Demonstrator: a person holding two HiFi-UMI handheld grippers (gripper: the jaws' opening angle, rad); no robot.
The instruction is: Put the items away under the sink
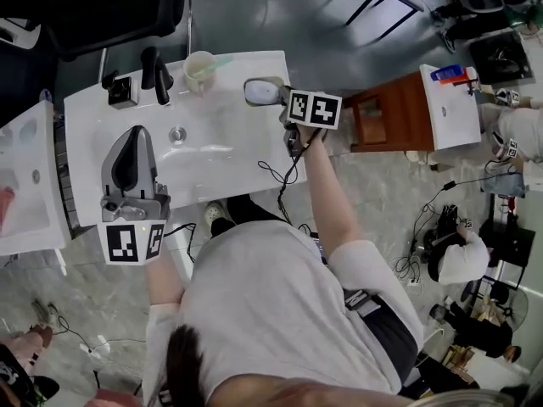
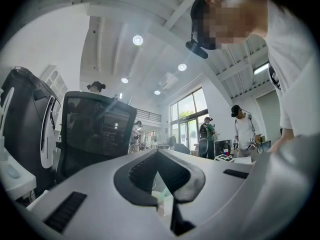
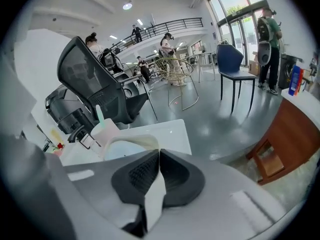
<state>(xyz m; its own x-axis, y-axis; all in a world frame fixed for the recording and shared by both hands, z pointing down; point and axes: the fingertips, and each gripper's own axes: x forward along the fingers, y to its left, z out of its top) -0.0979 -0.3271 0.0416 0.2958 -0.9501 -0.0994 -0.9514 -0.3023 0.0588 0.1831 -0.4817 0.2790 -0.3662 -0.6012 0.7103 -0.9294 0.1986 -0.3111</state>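
White sink counter (image 1: pixel 237 64) lay below us, a cup (image 1: pixel 199 70) standing beside the black faucet (image 1: pixel 157 75). Our right gripper (image 3: pixel 159 153) had its jaws pinched on the rim of the white dish (image 3: pixel 127 145) at the counter's far right. Our left gripper (image 2: pixel 157 154) hung over the basin (image 1: pixel 208 134), jaws together, empty.

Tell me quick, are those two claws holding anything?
Left gripper: closed, empty.
Right gripper: closed, tips at the white dish rim; grip unclear.
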